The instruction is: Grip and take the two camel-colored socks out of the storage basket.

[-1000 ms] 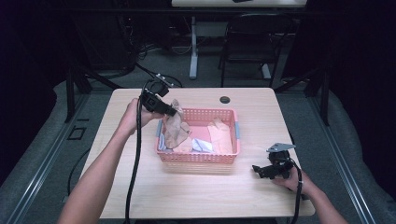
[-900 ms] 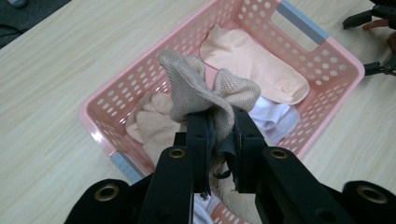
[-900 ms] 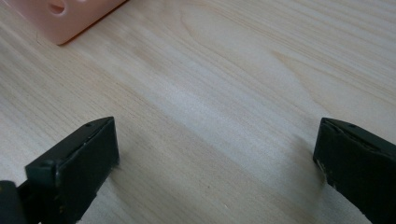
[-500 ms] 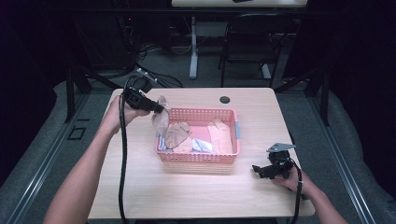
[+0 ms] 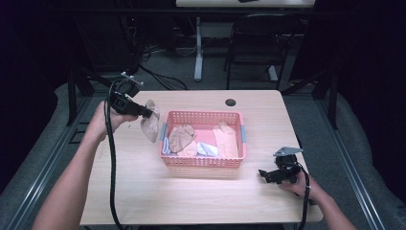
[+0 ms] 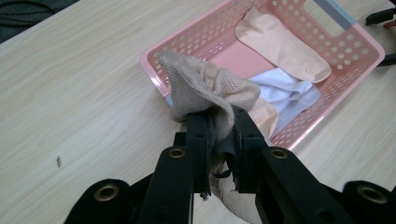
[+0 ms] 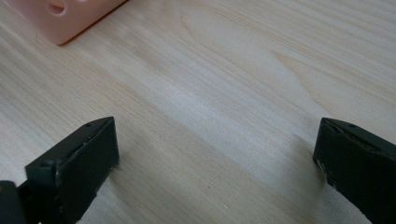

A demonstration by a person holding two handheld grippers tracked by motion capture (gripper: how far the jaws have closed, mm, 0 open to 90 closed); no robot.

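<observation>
A pink plastic basket [image 5: 203, 161] [image 6: 355, 39] stands mid-table and holds several socks: a brown one [image 5: 181, 139], a white one [image 5: 208, 149] [image 6: 285, 88] and a peach one [image 5: 226, 139] [image 6: 280, 44]. My left gripper [image 5: 152, 114] [image 6: 219, 128] is shut on a beige sock [image 5: 150, 124] [image 6: 203, 86], which hangs over the table just left of the basket. My right gripper [image 5: 264, 173] [image 7: 217, 158] rests open on the tabletop, right of the basket's near corner [image 7: 60, 18], with nothing between its jaws.
A round black grommet [image 5: 231, 102] sits near the table's far edge. Bare wood [image 5: 182, 196] lies in front of the basket and to its left. A chair [image 5: 258, 43] and cables stand beyond the table.
My left gripper has lifted the beige sock out of the basket and carried it left, past the basket's left rim. The right gripper has stayed in place.
</observation>
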